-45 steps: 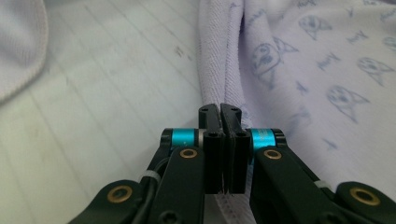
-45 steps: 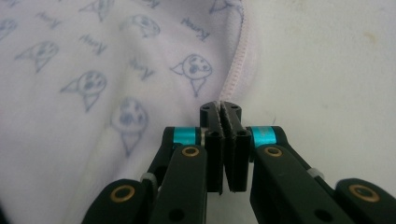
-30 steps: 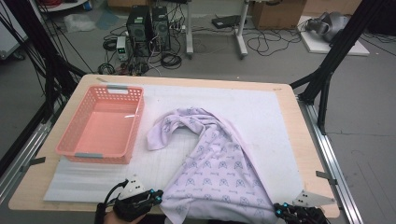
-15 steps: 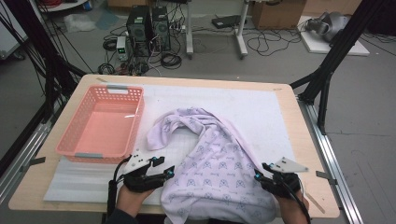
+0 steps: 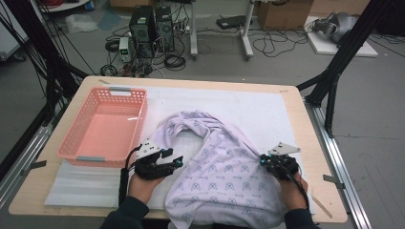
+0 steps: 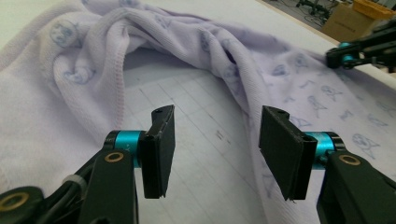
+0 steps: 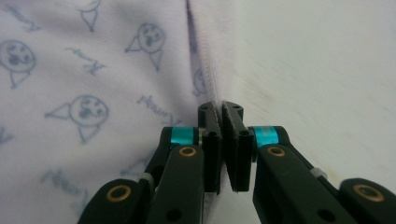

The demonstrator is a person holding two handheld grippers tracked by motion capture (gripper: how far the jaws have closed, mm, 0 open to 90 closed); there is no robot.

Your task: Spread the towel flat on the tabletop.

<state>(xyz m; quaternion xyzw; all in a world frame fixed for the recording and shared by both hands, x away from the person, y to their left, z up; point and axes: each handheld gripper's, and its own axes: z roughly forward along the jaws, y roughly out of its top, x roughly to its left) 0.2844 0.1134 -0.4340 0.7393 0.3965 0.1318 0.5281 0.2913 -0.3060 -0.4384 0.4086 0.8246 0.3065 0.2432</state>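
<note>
left gripper (image 5: 175, 161) stands with jaws well apart, nothing between the pads; in the left gripper view (image 6: 215, 154) bare white mat (image 6: 205, 140) lies between them, cloth edges to either side but not touched. right gripper (image 5: 263, 160) has just been closing and now pinches the hemmed edge of the lilac cloth (image 5: 224, 176); the right gripper view (image 7: 223, 112) shows the stitched seam running straight into the pressed pads.

cloth: pale lilac, printed with small blue faces and script, lying crumpled on the mat near the person's side of the table, its near edge hanging toward the table's front. the upper part is folded over into a thick ridge that curves round a patch of bare mat.

view differences: high view gives the whole layout, both hands (image 5: 143, 183) entering from the bottom, one gripper at each side of the cloth. left gripper view shows the ridge of folds close up (image 6: 154, 32) and the other gripper's teal-tipped jaw far off at the upper right (image 6: 345, 58). right gripper view gives the print and hem (image 7: 93, 107) in detail, with blurred mat to the right.

outward: pink basket (image 5: 76, 152) sits on the mat left of the cloth, just beyond the left gripper. wooden table (image 5: 325, 191) edges frame the mat. floor beyond holds computer towers (image 5: 152, 26) and loose cables.
</note>
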